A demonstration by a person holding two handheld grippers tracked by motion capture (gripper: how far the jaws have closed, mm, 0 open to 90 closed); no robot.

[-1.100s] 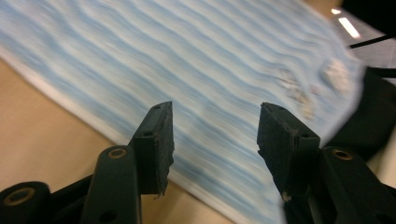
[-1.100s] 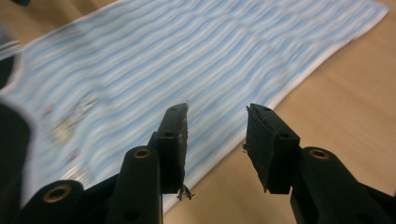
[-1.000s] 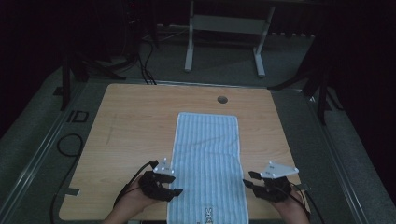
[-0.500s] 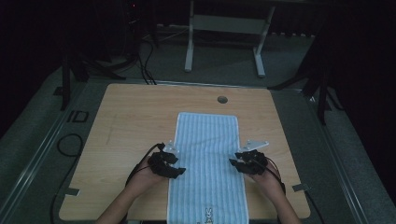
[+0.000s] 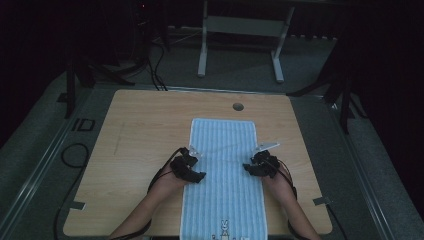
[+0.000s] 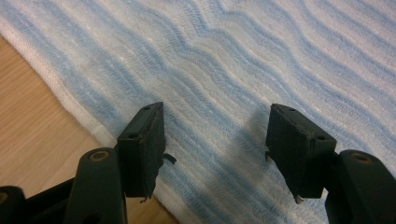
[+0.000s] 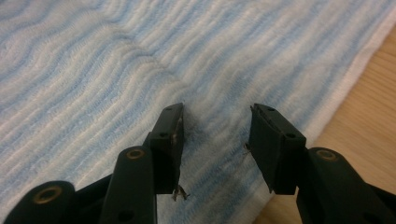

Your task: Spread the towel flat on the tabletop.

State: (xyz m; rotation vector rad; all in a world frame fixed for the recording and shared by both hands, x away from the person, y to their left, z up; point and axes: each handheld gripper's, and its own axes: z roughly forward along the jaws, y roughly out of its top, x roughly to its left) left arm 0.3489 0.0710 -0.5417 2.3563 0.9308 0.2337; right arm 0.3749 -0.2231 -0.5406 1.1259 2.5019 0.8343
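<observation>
towel (image 5: 223,165) | near end cut by frame bottom | printed figure too small

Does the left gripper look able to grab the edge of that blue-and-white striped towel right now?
Probably yes: the left gripper is open right over the blue-and-white striped towel, its left jaw near the hem, with nothing in between.

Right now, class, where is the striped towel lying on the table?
In the high view the striped towel lies flat, lengthwise down the middle of the wooden table, between the left gripper and the right gripper at its long edges.
</observation>
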